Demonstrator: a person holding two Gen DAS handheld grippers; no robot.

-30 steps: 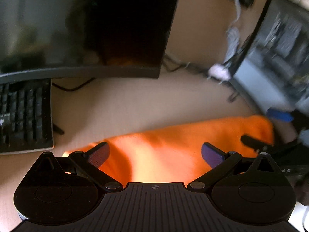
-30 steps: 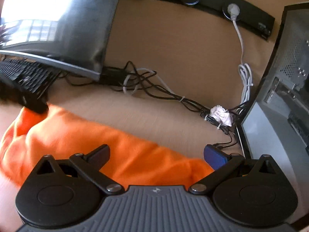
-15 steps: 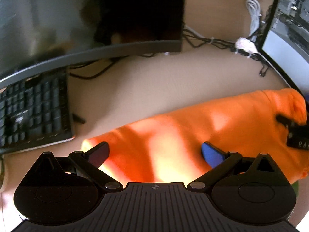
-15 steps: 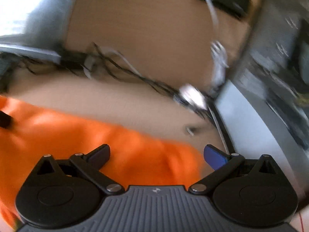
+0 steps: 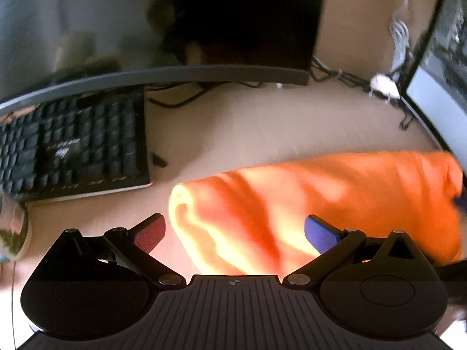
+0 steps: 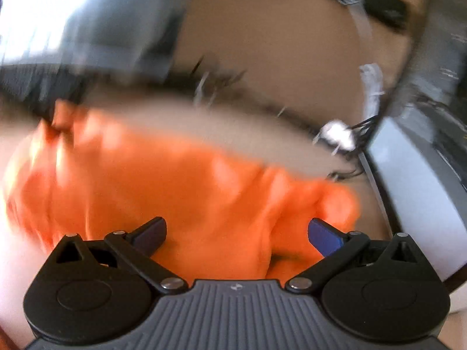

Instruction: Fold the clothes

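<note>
Loosely bunched, the orange garment [image 5: 335, 201] lies across the near bench [image 5: 262, 128]. Left tool [image 5: 235, 229] and right tool [image 6: 237, 232] both gape wide above it, gripping nothing. A keyboard [image 5: 73, 145] sits far left.

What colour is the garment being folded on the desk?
Plain bright orange garment, no visible pattern; clearest in the left wrist view.

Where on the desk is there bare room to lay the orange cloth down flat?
Bare beige desk lies between the orange cloth, the black keyboard and the dark curved monitor. It is crowded near the tangled black cables beside the grey computer case.
</note>
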